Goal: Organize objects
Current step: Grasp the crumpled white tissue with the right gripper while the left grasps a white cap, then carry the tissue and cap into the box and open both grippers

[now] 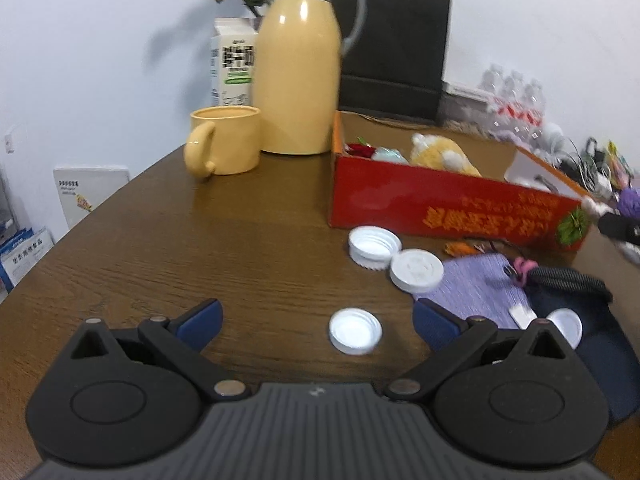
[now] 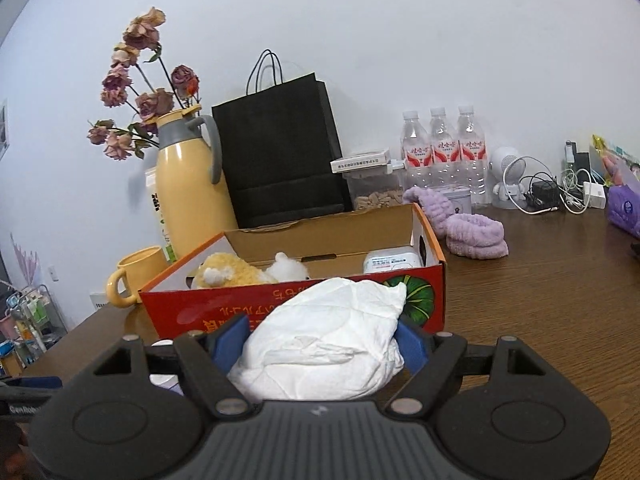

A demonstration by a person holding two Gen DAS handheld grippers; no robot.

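Observation:
My right gripper [image 2: 322,338] is shut on a crumpled white tissue wad [image 2: 324,344], held just in front of the red cardboard box [image 2: 224,308]. Inside the box lie a yellow plush toy [image 2: 228,274] and a white pack [image 2: 390,262]. In the left wrist view my left gripper [image 1: 316,320] stands open low over the table, with a white bottle cap [image 1: 355,331] lying between its blue fingers, untouched. Two more white caps [image 1: 374,245] [image 1: 416,270] lie beyond it near the box [image 1: 440,208]. A fourth cap [image 1: 568,326] rests on a dark pouch.
A yellow thermos [image 1: 298,68], yellow mug [image 1: 224,140] and milk carton [image 1: 232,64] stand at the back left. A black paper bag [image 2: 280,152], water bottles [image 2: 444,148], purple headbands [image 2: 476,236] and cables [image 2: 548,196] line the wall. Purple cloth [image 1: 476,288] lies at right.

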